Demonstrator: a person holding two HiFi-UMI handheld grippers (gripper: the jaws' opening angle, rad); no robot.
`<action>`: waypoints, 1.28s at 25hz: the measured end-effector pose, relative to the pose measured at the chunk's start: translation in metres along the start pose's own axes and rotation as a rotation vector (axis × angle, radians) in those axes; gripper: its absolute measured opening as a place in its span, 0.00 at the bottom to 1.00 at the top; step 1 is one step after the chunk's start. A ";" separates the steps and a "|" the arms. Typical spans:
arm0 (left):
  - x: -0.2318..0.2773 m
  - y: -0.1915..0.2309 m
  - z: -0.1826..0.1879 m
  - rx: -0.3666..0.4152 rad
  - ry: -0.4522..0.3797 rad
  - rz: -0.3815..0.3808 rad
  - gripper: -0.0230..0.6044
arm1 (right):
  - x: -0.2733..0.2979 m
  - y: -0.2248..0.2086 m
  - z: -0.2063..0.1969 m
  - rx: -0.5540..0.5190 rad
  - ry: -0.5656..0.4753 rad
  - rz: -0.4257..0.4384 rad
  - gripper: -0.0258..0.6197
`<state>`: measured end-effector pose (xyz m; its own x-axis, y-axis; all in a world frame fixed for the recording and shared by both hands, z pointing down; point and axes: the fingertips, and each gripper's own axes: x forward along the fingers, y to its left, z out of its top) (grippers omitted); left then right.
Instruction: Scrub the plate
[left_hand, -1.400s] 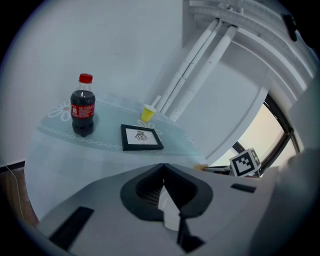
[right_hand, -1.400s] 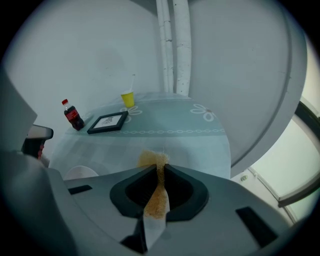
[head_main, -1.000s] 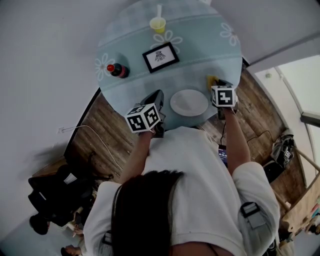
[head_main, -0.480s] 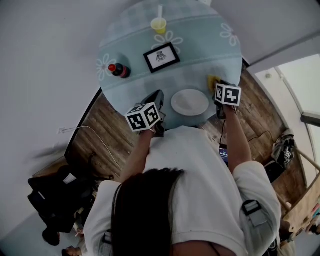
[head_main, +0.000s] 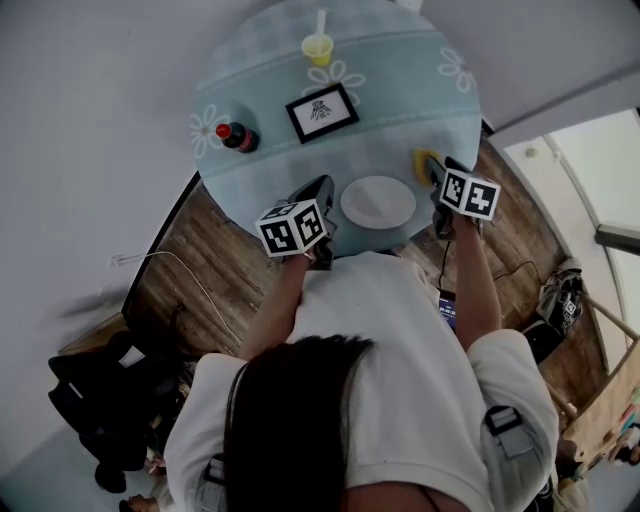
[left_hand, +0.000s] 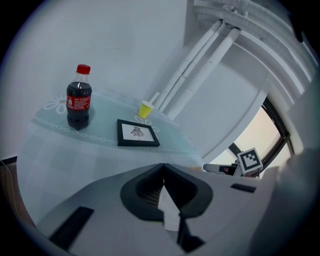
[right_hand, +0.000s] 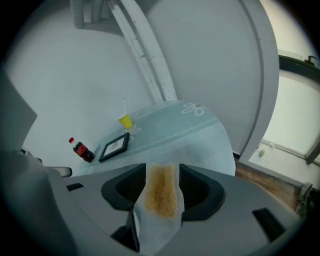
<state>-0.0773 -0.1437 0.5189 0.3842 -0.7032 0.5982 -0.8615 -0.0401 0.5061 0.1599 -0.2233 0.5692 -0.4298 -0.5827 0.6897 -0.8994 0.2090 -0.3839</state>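
Here, the person is holding both grippers over the lower edge of the round table (head_main: 240, 185), near the middle of the head view. The left gripper (left_hand: 163, 172) is showing its jaws pressed tight together with nothing between them. The right gripper (right_hand: 161, 175) is opening its jaws, and a yellow-brown sponge (right_hand: 160, 192) is sitting in the gap between them, no longer squeezed. The white plate (head_main: 378, 203) is lying flat on the pale blue cloth at the centre of the head view, between the two grippers, with the sponge just off its upper right rim. Higher in the frame, a cola bottle (head_main: 235, 138) is standing at the left, a framed picture (head_main: 321, 112) is lying in the middle, and a yellow cup (head_main: 317, 48) is standing at the top.
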 end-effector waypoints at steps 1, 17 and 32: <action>0.001 -0.001 0.000 -0.001 0.000 -0.005 0.05 | -0.004 0.002 0.005 0.004 -0.021 0.005 0.34; -0.009 -0.019 0.016 0.041 -0.055 -0.078 0.05 | -0.069 0.030 0.038 -0.014 -0.248 -0.016 0.34; -0.017 -0.048 0.022 0.230 -0.098 -0.126 0.05 | -0.093 0.072 0.011 -0.159 -0.268 -0.076 0.22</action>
<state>-0.0492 -0.1453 0.4708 0.4686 -0.7471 0.4714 -0.8661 -0.2835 0.4117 0.1357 -0.1628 0.4707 -0.3437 -0.7831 0.5182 -0.9383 0.2646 -0.2224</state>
